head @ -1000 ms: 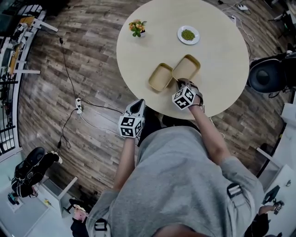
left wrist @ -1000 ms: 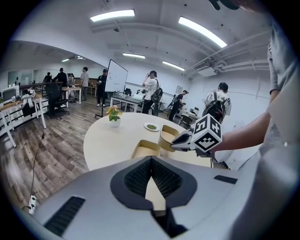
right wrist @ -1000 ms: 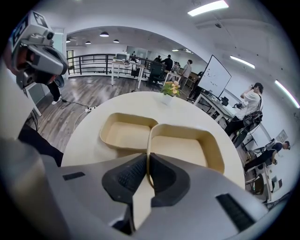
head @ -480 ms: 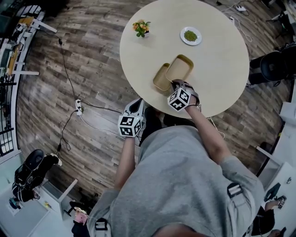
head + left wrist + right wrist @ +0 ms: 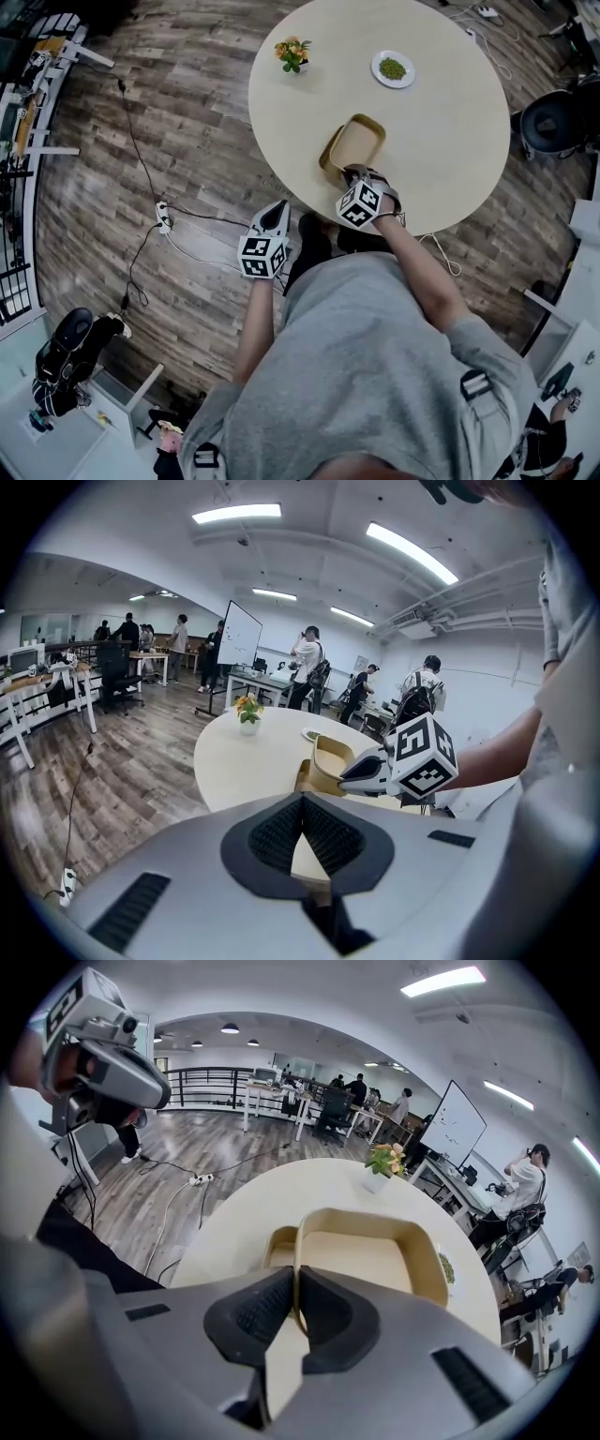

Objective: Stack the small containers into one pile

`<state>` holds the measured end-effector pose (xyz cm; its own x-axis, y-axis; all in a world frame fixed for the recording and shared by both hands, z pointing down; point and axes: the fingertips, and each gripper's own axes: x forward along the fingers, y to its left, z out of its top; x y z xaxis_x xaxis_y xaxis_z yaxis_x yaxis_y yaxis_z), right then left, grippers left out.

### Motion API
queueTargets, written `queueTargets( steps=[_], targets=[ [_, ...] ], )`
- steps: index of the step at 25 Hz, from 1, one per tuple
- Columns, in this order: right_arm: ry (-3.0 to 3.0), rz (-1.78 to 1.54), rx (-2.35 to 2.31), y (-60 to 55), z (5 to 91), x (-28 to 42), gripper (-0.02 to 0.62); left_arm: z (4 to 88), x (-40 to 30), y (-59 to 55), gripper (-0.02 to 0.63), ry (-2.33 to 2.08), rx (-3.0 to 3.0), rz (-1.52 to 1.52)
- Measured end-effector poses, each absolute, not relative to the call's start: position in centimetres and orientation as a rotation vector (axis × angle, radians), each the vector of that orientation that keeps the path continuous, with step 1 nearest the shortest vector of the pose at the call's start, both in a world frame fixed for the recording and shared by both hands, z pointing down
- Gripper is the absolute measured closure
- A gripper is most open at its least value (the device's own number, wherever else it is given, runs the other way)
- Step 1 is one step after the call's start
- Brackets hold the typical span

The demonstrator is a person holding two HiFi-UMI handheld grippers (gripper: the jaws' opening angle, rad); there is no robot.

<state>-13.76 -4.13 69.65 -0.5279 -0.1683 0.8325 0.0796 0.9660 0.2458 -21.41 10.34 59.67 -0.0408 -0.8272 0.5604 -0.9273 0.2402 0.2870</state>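
Containers overlap on the counter (image 5: 441,141): the top container (image 5: 359,141), its near wall clamped between the right tool's (image 5: 354,174) jaws, lies partly over the lower container (image 5: 327,156). Left tool (image 5: 277,211) hangs beside the counter above the floor (image 5: 187,141), jaws together, nothing between them.

Held container (image 5: 358,142) carried across over second container (image 5: 327,156).

A second back the two lay side by side on the table. The right gripper (image 5: 353,174), jaws pinched on the near rim, has swung its container toward 9 o'clock. Half a second back it overlapped the other only partway. Now it covers nearly all of it, with just a sliver of rim showing at the 9 o'clock edge.
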Motion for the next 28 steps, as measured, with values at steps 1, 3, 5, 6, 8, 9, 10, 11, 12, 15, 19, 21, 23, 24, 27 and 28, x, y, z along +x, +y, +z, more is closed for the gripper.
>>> queueTargets(
  steps=[1,3,5,6,8,9,10,11,12,15,19,21,23,24,27,28],
  targets=[
    [-2.103,-0.309,0.058,-3.8,69.8,-13.9,0.568,59.7,-21.6,10.4,0.589,-1.878,1.605,0.204],
    [-2.101,-0.296,0.05,-2.9,70.1,-14.1,0.568,59.6,-21.9,10.8,0.589,-1.875,1.607,0.21],
    [-2.101,-0.284,0.042,-2.2,70.5,-14.4,0.568,59.7,-22.2,11.3,0.589,-1.87,1.608,0.221],
    [-2.101,-0.28,0.04,-1.9,70.7,-14.5,0.568,59.9,-22.4,11.5,0.589,-1.865,1.609,0.231],
    [-2.104,-0.277,0.04,-1.4,71.2,-14.8,0.568,60.1,-22.8,11.9,0.589,-1.856,1.608,0.247],
    [-2.106,-0.274,0.041,-1.3,71.3,-15.1,0.568,60.3,-23.1,12.1,0.589,-1.852,1.606,0.252],
    [-2.109,-0.266,0.041,-1.2,71.3,-15.4,0.569,60.3,-23.4,12.3,0.589,-1.848,1.603,0.256],
    [-2.111,-0.255,0.042,-1.1,71.4,-15.7,0.568,60.4,-23.7,12.5,0.589,-1.843,1.602,0.26],
    [-2.111,-0.244,0.045,-1.2,71.4,-15.9,0.568,60.5,-23.9,12.6,0.589,-1.839,1.601,0.263],
    [-2.104,-0.223,0.055,-1.5,72.0,-16.1,0.568,60.9,-24.2,12.6,0.589,-1.823,1.604,0.27],
    [-2.097,-0.201,0.05,-1.7,72.8,-15.9,0.565,61.3,-24.4,11.8,0.589,-1.806,1.625,0.275],
    [-2.102,-0.165,0.049,-1.3,72.9,-15.9,0.561,61.1,-24.5,11.8,0.589,-1.799,1.638,0.278],
    [-2.108,-0.135,0.062,-1.1,72.8,-15.9,0.55,60.8,-24.7,11.9,0.589,-1.791,1.651,0.283],
    [-2.11,-0.129,0.068,-1.1,72.8,-16.0,0.538,60.8,-24.7,12.0,0.589,-1.785,1.657,0.285],
    [-2.113,-0.12,0.074,-1.1,73.0,-16.2,0.508,61.2,-25.0,12.0,0.589,-1.766,1.672,0.295],
    [-2.112,-0.12,0.077,-1.0,73.0,-16.2,0.498,61.3,-25.0,12.1,0.589,-1.758,1.678,0.299]
  ],
)
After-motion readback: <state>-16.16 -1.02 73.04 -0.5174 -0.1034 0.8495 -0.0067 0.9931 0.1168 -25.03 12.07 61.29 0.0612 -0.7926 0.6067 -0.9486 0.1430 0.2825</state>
